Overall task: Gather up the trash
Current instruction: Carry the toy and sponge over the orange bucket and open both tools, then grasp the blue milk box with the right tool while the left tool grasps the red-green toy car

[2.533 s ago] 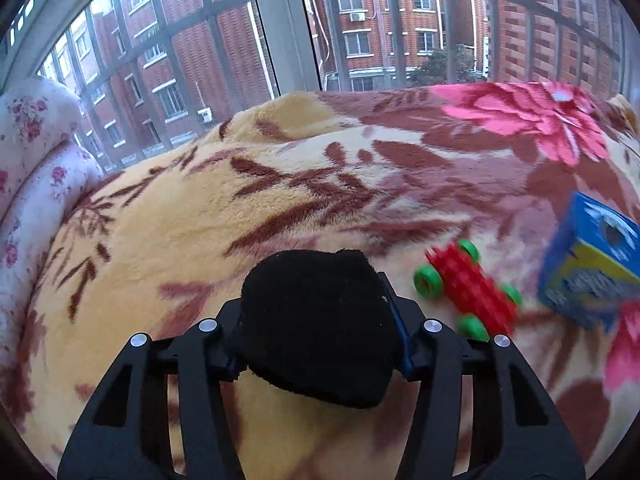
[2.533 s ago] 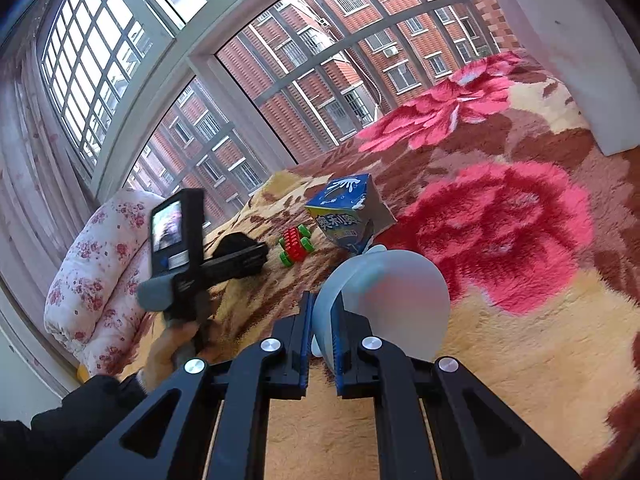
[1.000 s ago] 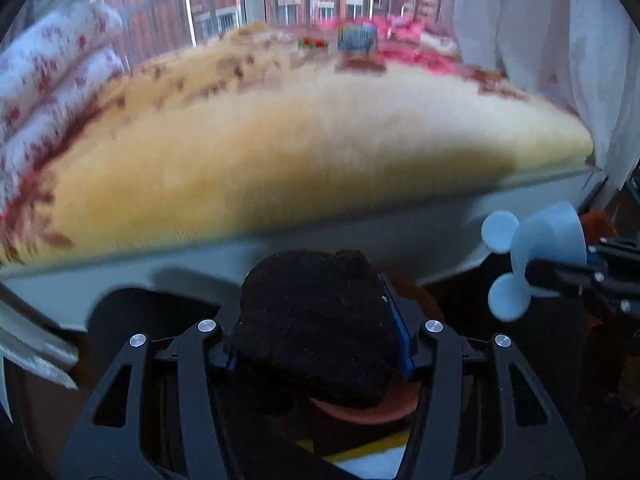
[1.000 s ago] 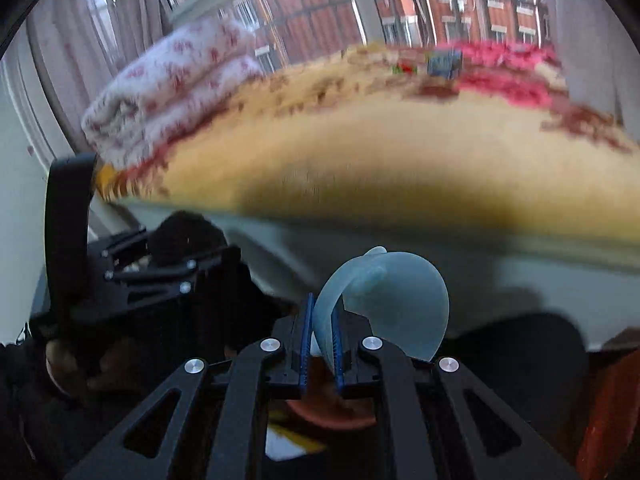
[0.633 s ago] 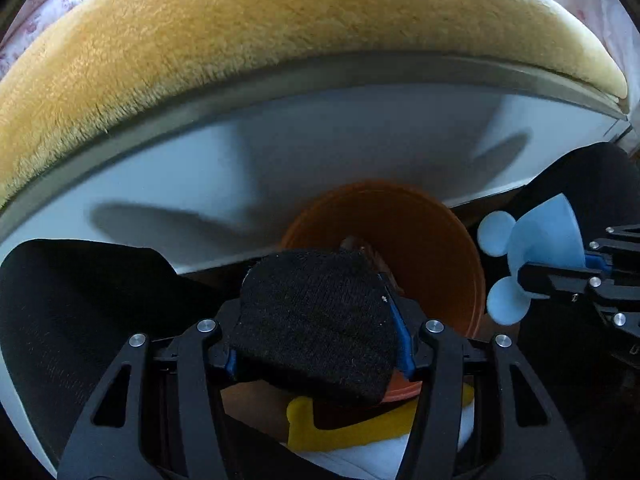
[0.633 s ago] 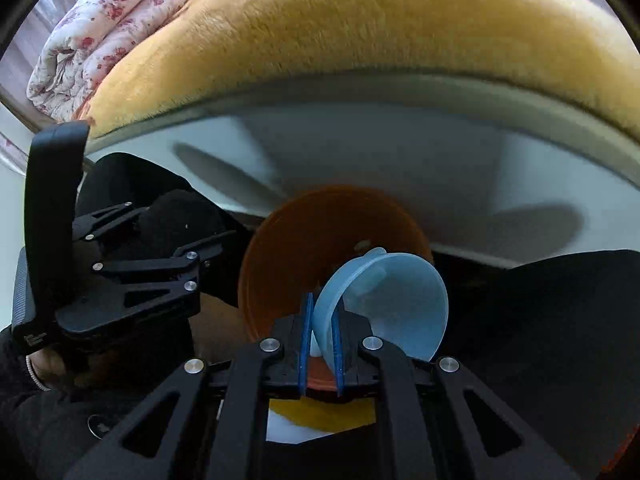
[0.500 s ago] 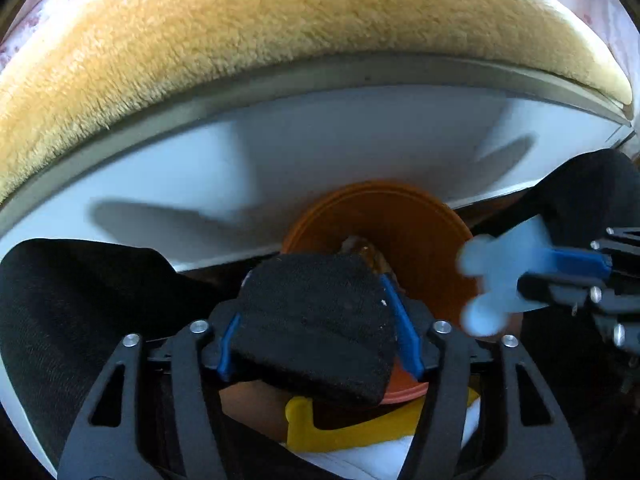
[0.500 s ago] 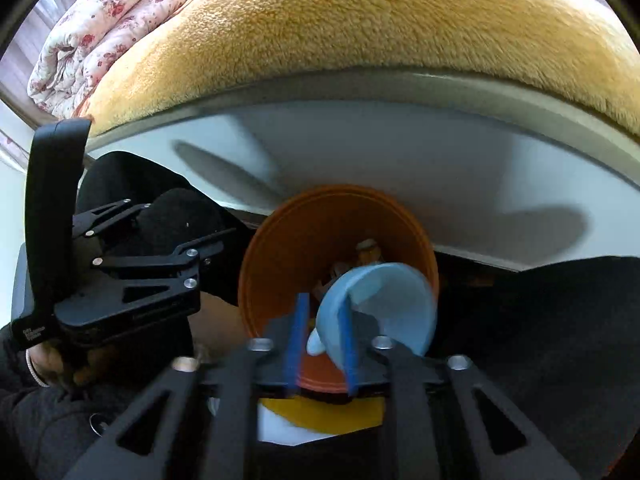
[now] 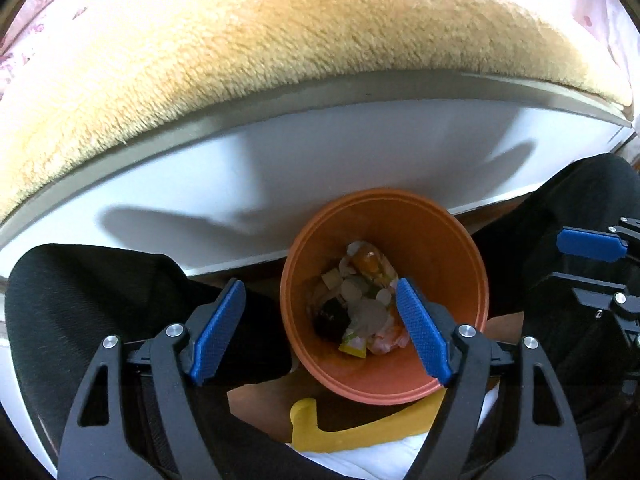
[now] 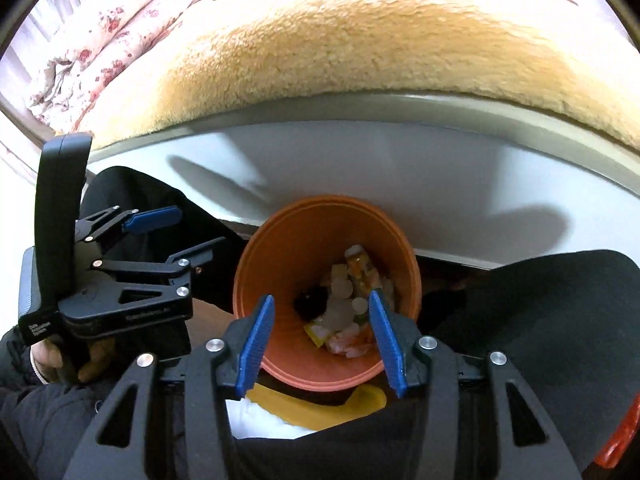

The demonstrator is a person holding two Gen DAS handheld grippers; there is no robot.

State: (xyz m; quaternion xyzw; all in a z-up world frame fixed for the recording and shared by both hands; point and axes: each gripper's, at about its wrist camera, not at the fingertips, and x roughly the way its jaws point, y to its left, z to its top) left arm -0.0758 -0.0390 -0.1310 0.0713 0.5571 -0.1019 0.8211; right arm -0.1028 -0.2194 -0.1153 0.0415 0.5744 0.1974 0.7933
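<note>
An orange trash bin stands on the floor against the bed's white side; it also shows in the right wrist view. Inside lie a black sock, pale blue-white pieces and other litter; the sock shows in the right wrist view too. My left gripper is open and empty above the bin's left rim. My right gripper is open and empty above the bin's near rim. Each gripper shows in the other's view: the left one and the right one.
The bed's fuzzy yellow blanket overhangs a white bed frame just behind the bin. My black-trousered knees flank the bin on both sides. A yellow object on white cloth lies at the bin's near foot.
Both grippers have opened. The black sock has dropped from the left one and the pale blue piece from the right one into the orange bin.
</note>
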